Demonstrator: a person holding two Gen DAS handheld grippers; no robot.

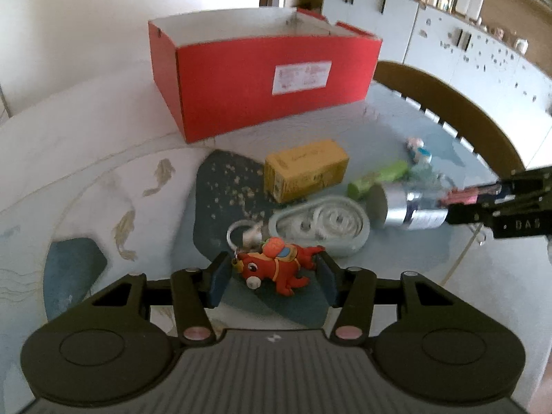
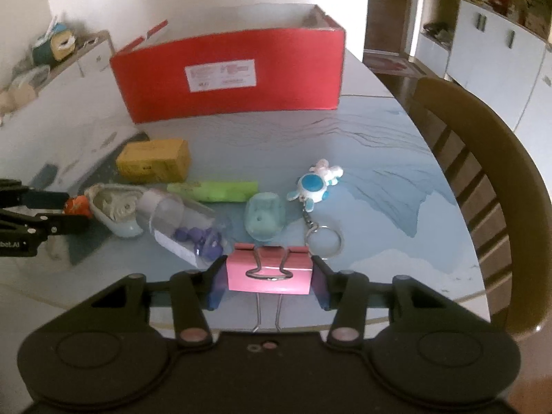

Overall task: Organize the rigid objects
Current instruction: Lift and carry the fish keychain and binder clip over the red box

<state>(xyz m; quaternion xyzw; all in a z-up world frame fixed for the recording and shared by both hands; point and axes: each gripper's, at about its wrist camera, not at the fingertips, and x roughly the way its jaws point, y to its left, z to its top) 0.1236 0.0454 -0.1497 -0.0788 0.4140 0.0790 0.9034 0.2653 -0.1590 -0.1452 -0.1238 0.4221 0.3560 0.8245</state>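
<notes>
A: Daylight, soft and fairly bright. The white wall (image 1: 103, 17) behind the red box (image 1: 262, 69) is blown out in the left wrist view.

B: Shadows?

A: Faint ones only, close under the things on the bench (image 2: 379, 145). Its glossy top throws a pale sheen.

B: Sharpness?

A: Both views are soft. In the left wrist view the silver can (image 1: 410, 207) and the cupboards (image 1: 483, 51) behind are smeared. The box label (image 2: 220, 74) is unreadable in the right wrist view.

B: Distortion?

A: Strong fisheye: the chair back (image 2: 483, 158) and the bench's edge bow, and the corners darken.
</notes>
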